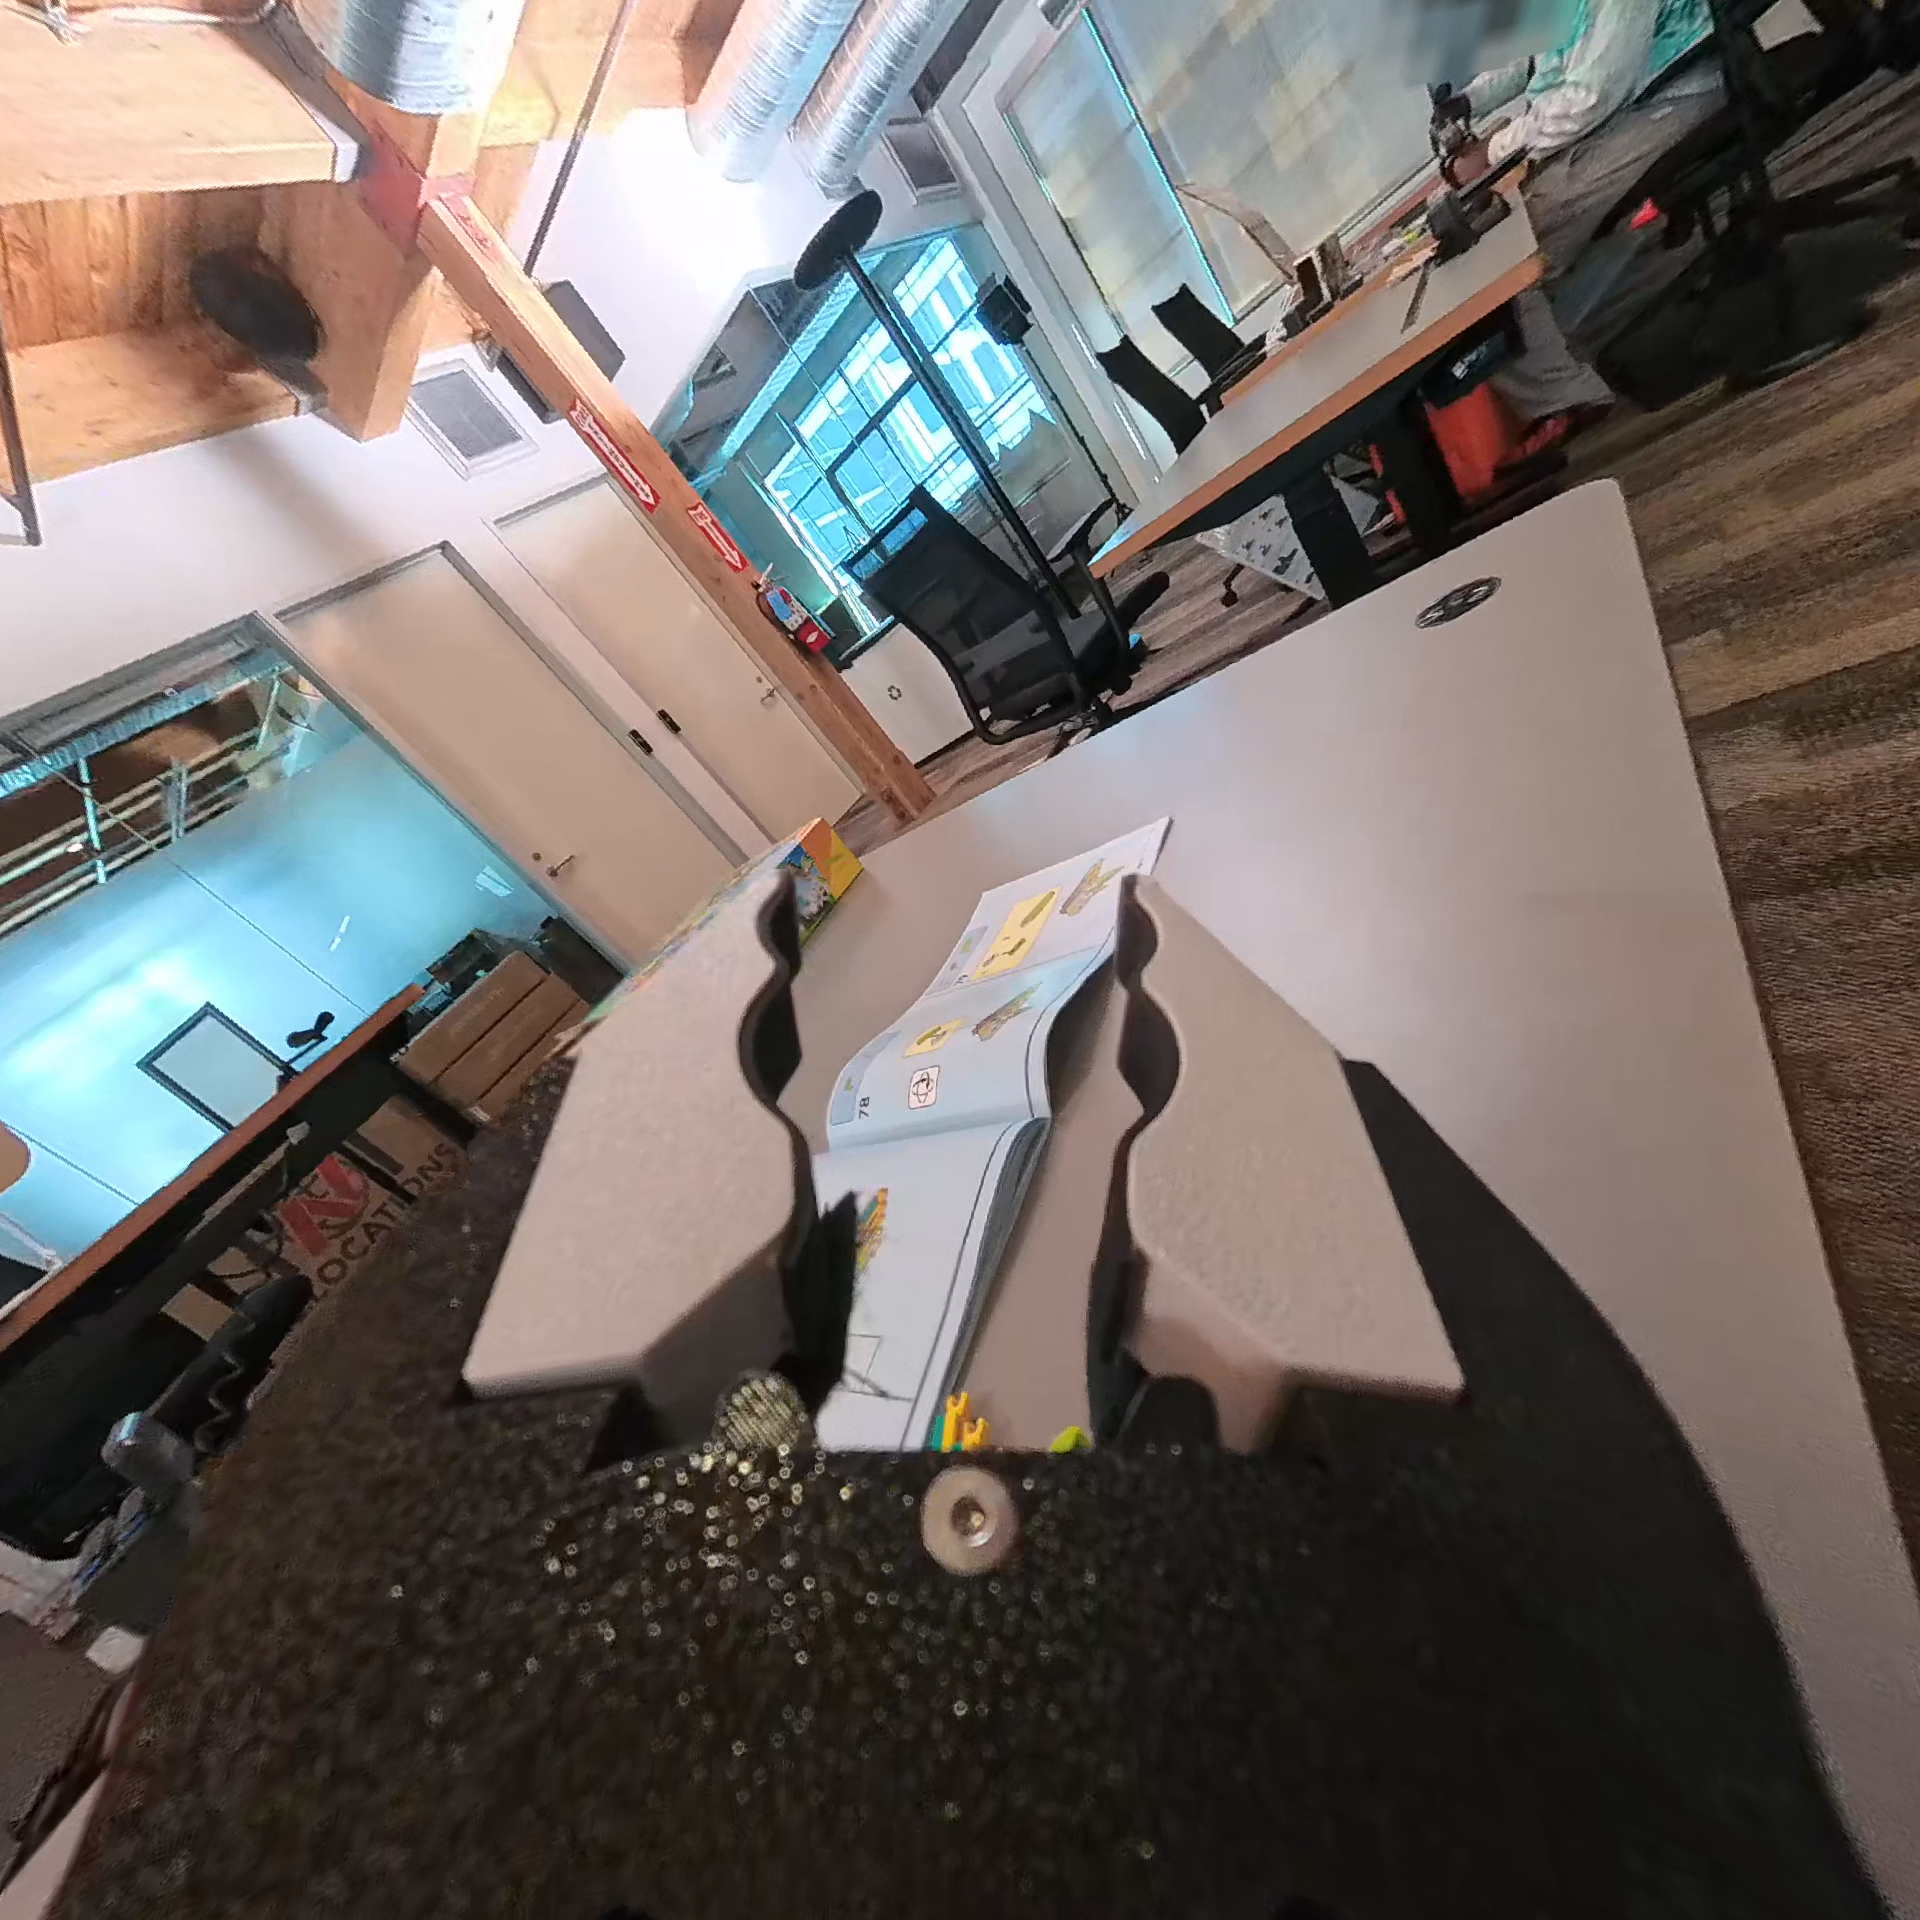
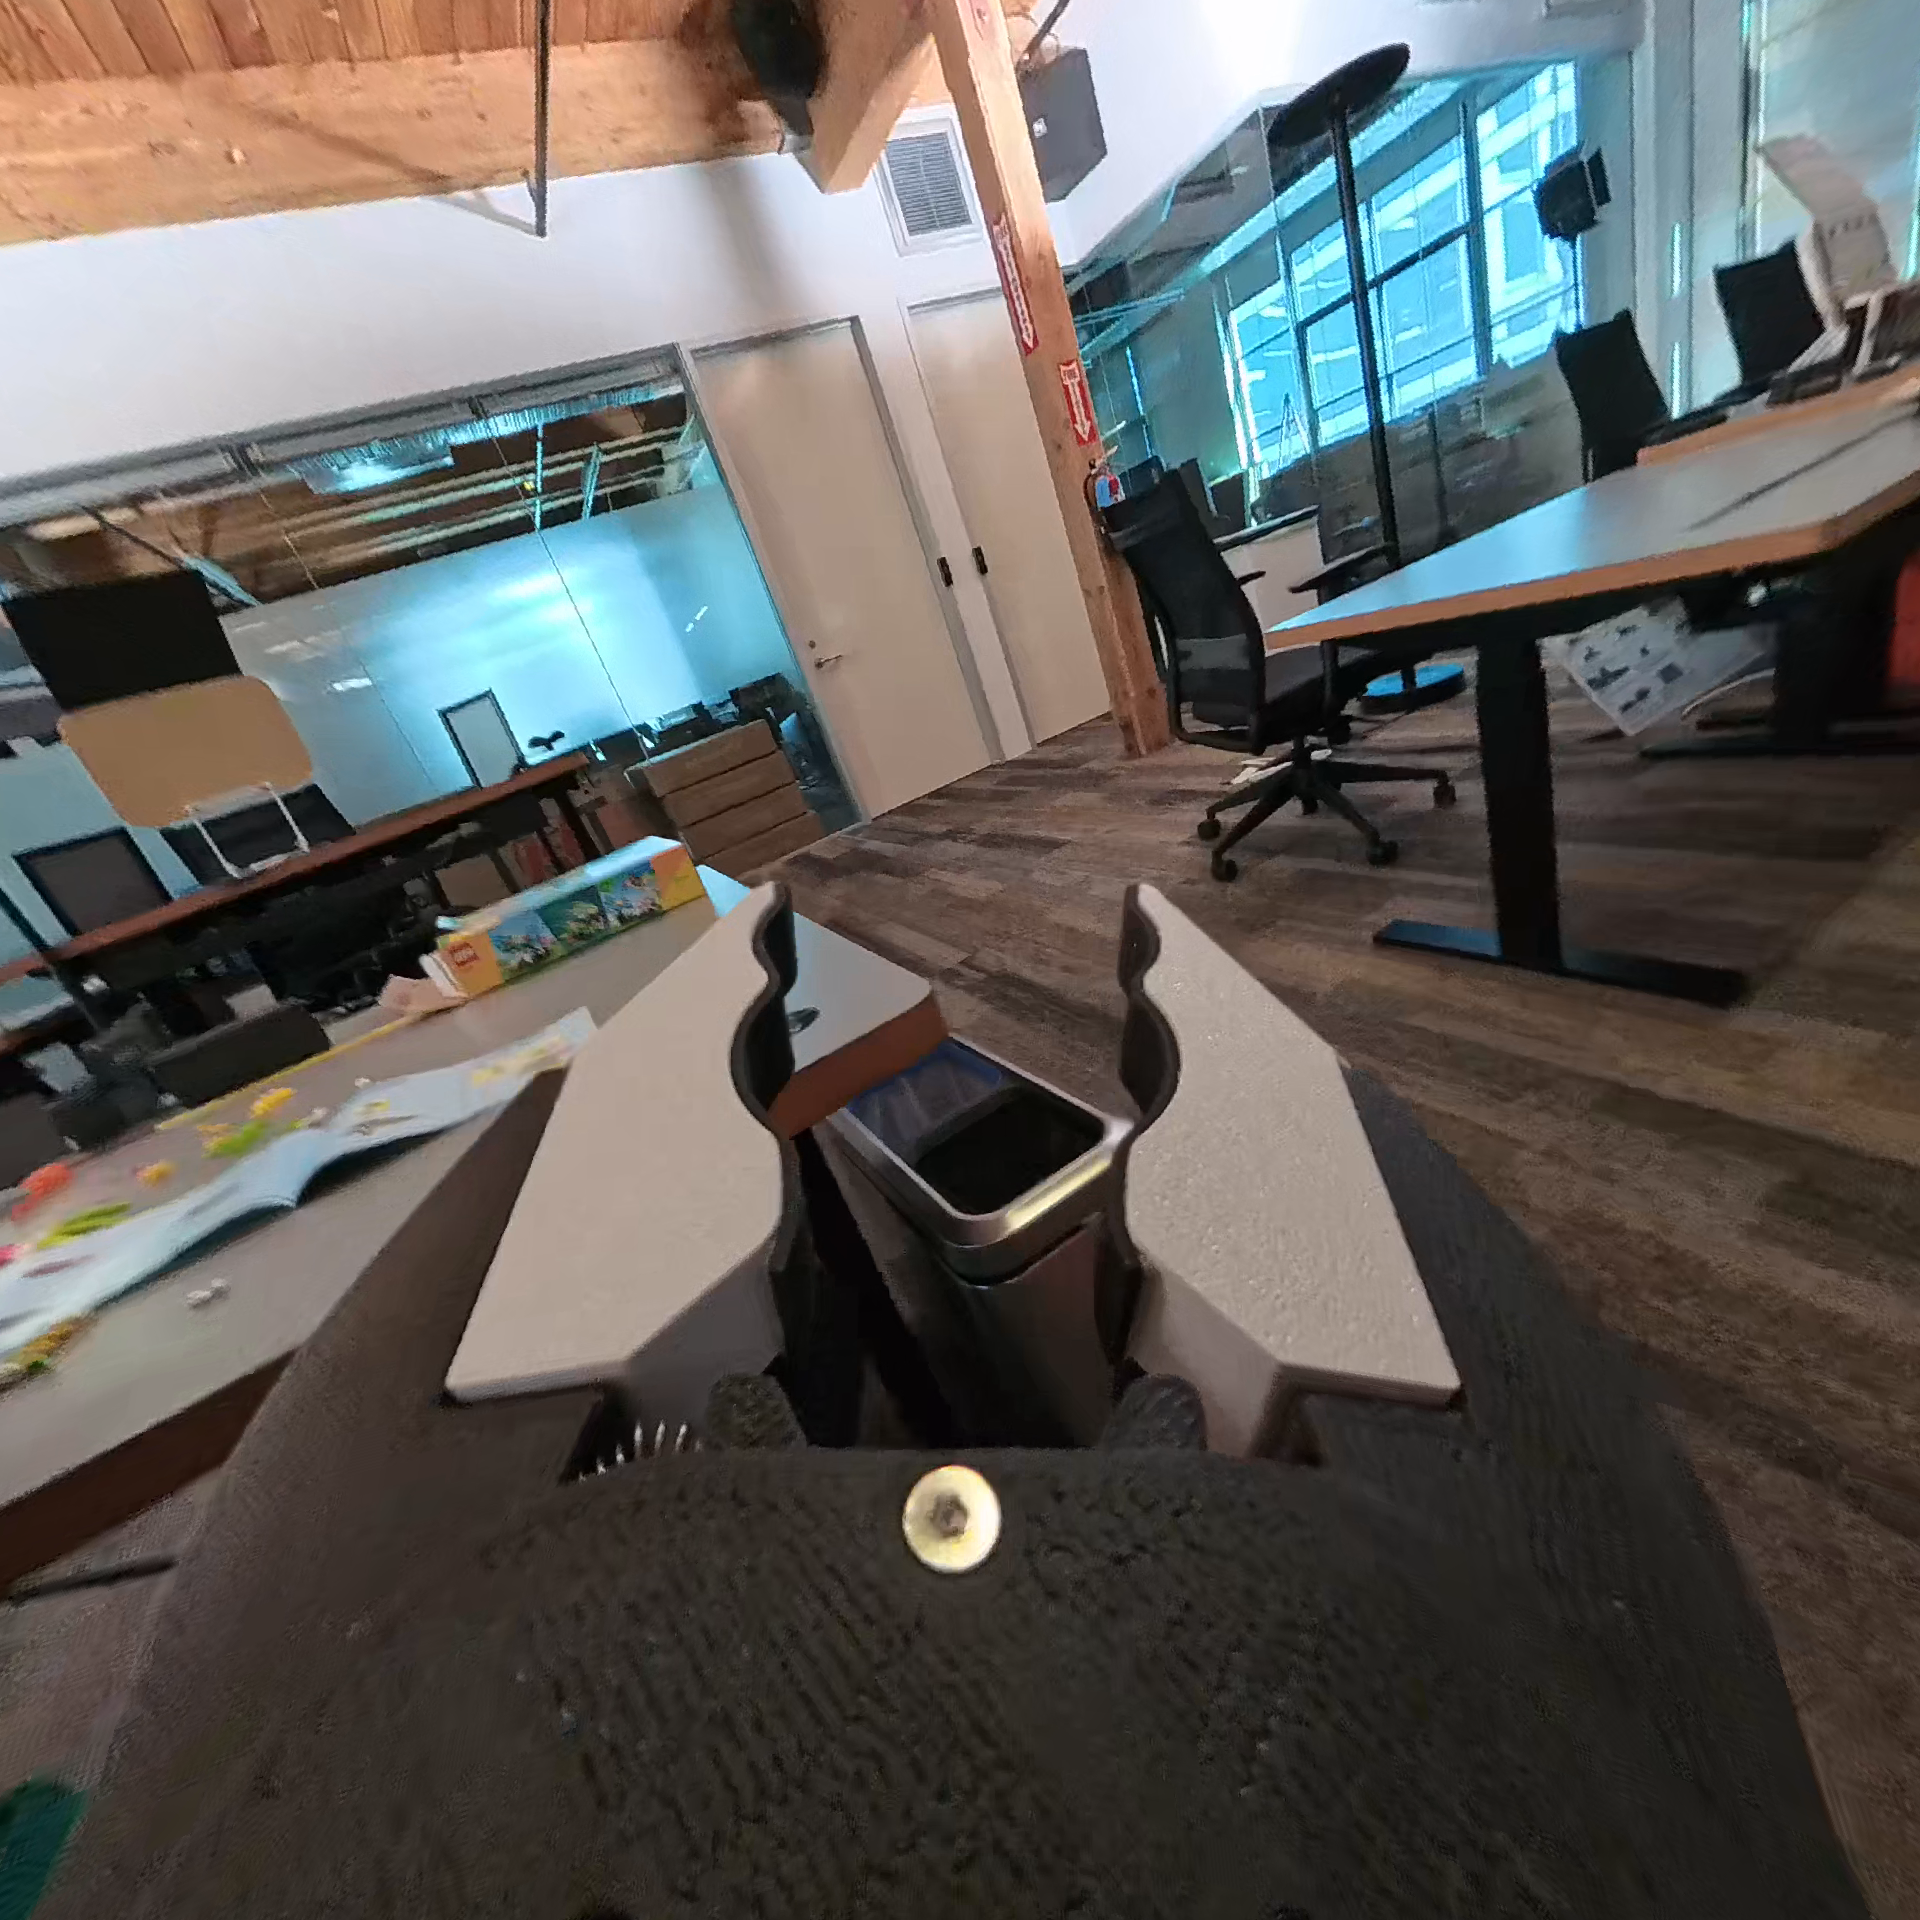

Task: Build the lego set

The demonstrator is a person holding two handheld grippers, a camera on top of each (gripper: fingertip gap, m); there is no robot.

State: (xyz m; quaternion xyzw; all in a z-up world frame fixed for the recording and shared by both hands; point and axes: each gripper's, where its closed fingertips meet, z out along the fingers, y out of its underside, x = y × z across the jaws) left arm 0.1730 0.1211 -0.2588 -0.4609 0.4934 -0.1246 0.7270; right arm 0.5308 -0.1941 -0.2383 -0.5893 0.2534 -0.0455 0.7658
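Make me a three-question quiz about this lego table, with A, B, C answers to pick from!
1. Where is the bin?
A. on the table
B. on the floor beside the table's corner
C. on a chair

2. What colour is the small piece at the booklet's near edge?
A. yellow
B. purple
C. black

3. How is the booklet?
A. shut
B. rolled up
C. lying open

Answers: 1 B, the right wrist view shows it standing below the table edge. 2 A, it shows yellow between the left gripper's fingers. 3 C, its pages are spread flat on the table.
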